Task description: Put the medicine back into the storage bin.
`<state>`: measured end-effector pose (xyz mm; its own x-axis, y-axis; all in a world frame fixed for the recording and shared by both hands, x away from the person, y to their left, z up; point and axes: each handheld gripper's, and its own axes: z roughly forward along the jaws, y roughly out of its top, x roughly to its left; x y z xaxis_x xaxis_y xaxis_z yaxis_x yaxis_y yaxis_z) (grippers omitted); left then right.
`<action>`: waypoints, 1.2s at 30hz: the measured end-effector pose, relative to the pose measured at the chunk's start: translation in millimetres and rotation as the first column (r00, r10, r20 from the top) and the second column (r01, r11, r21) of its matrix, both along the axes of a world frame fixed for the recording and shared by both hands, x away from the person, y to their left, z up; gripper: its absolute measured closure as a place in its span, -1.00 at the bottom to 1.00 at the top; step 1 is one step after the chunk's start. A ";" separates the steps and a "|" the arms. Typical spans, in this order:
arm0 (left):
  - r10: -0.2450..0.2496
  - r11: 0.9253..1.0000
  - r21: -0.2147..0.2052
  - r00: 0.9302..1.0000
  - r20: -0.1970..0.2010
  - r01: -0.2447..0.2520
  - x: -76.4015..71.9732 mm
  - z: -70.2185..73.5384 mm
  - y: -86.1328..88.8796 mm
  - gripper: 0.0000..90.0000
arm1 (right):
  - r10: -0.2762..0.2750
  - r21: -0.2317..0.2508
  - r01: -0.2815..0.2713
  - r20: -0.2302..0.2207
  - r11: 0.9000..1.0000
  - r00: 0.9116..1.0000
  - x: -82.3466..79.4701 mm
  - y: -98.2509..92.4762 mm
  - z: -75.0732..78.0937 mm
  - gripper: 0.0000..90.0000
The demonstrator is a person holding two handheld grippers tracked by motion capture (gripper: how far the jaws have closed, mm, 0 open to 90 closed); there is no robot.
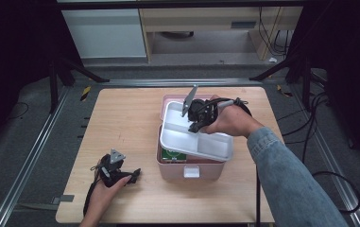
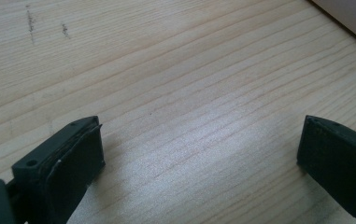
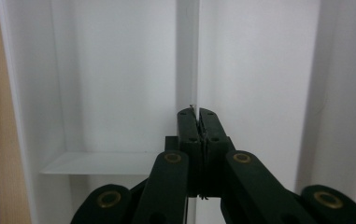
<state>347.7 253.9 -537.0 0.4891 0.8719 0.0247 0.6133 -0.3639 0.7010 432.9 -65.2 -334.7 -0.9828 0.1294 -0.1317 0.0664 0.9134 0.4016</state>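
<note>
the white divided tray (image 1: 194, 135) is held by its partition in the clamped right tool (image 3: 197, 112), tilted over the open pink box (image 1: 190, 166) — not yet seated. the left tool (image 2: 199, 154) rests apart, empty, on the surface (image 1: 125, 123).

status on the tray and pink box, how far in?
Done: the pink box is open, its lid lying behind it. In hand: the right gripper is shut on the divider wall of the white tray, which hangs tilted over the box. Whether it's going in or out can't be told. The left gripper rests open on the table.
</note>
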 end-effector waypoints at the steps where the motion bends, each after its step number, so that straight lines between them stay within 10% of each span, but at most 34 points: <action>1: 0.000 1.000 0.000 1.000 0.000 0.000 0.0 0.0 0.0 -1.00 | 0.003 -0.002 -0.003 0.000 1.000 1.000 -0.3 1.3 -0.7 1.00; 36: 0.002 1.000 -0.001 1.000 0.003 -0.002 0.0 -0.3 -0.2 -1.00 | 0.060 -0.098 -0.065 -0.054 0.993 0.997 0.3 29.7 -38.7 0.98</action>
